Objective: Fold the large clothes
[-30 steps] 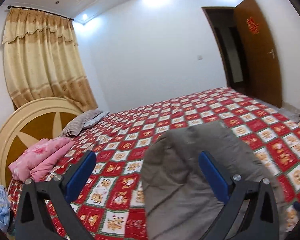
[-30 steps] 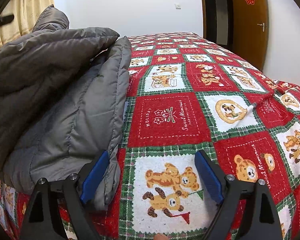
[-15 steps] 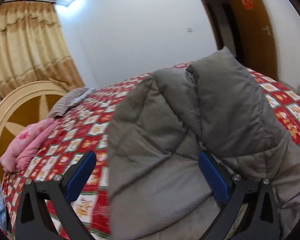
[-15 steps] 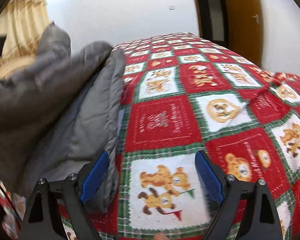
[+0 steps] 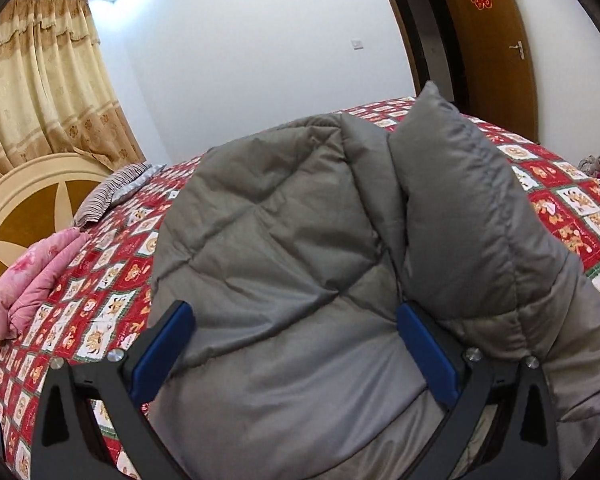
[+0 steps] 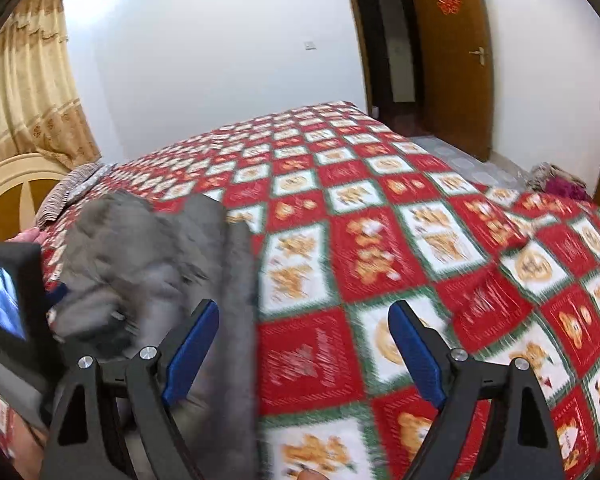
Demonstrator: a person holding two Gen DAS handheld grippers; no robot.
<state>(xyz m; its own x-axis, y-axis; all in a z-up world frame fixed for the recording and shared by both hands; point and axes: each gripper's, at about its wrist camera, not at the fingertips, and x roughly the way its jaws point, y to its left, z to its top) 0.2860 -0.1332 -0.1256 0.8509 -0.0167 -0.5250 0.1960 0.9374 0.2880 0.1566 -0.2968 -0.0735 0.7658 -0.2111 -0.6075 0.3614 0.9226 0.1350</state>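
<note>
A grey puffy quilted jacket (image 5: 320,264) lies bunched on the bed and fills most of the left wrist view. My left gripper (image 5: 296,344) is open, its blue-padded fingers (image 5: 424,356) spread wide over the jacket's lower part. In the right wrist view the jacket (image 6: 152,264) lies at the left, blurred. My right gripper (image 6: 304,348) is open and empty, above the bedspread just right of the jacket's edge. The left gripper's black camera body (image 6: 12,304) shows at the far left.
The bed has a red, white and green teddy-bear checked bedspread (image 6: 380,240). A folded pink blanket (image 5: 32,276) and a striped pillow (image 5: 112,192) lie near the round headboard (image 5: 24,208). A brown door (image 6: 452,60) stands open at the back right. Clothes (image 6: 556,184) lie beyond the bed's right edge.
The left gripper has lowered and closed in on the jacket, which now fills its view. The right gripper has lifted and tilted up, showing the room; its view is motion-blurred.
</note>
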